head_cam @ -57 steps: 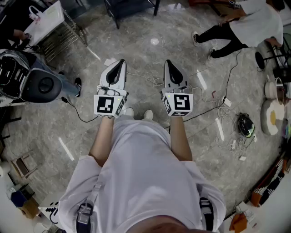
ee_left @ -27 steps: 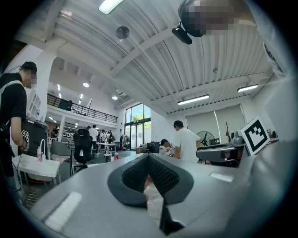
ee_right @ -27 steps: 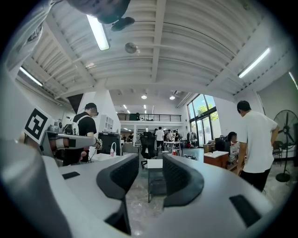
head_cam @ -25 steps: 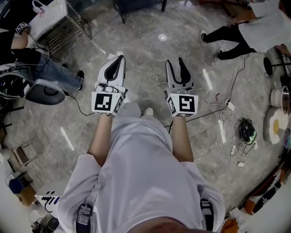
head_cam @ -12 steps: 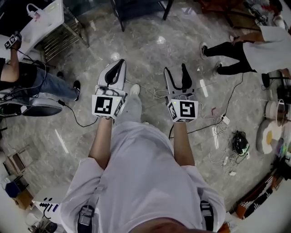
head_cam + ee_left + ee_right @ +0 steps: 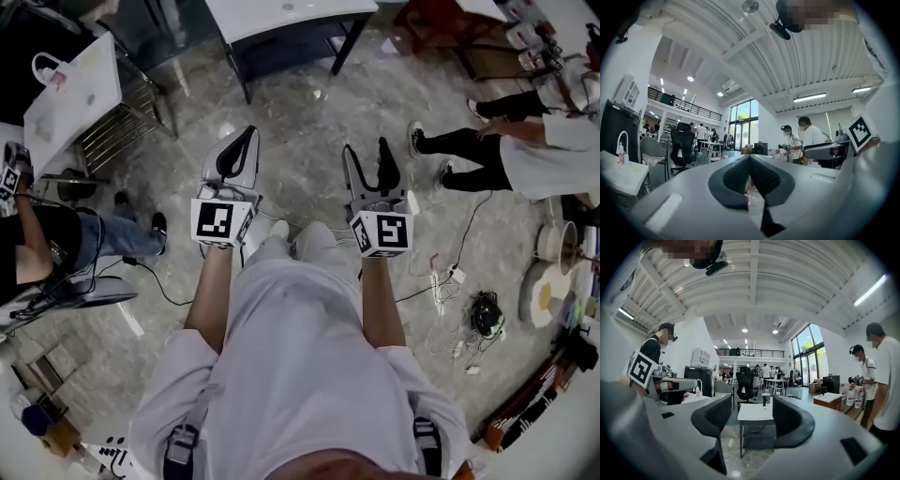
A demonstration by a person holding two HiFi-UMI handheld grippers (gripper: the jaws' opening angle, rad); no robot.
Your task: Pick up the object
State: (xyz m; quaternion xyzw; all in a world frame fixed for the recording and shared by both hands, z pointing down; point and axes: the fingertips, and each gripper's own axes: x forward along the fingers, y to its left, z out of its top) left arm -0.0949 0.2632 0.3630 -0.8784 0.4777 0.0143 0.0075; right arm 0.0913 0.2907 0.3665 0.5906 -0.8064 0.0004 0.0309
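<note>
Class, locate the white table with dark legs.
Head view, top centre: the white table stands ahead of the right gripper, whose open jaws frame it.

Centre: bare marble floor (image 6: 300, 112) lies ahead of the left gripper (image 6: 243, 139) and right gripper (image 6: 366, 148), free to pass.
Top centre: a white table (image 6: 281, 13) on dark legs bars the way.
Upper left: wire rack (image 6: 122, 89).
Left edge: seated person (image 6: 42, 248).
Upper right: standing person (image 6: 530, 145).
Lower right: floor cables (image 6: 455, 314).
</note>
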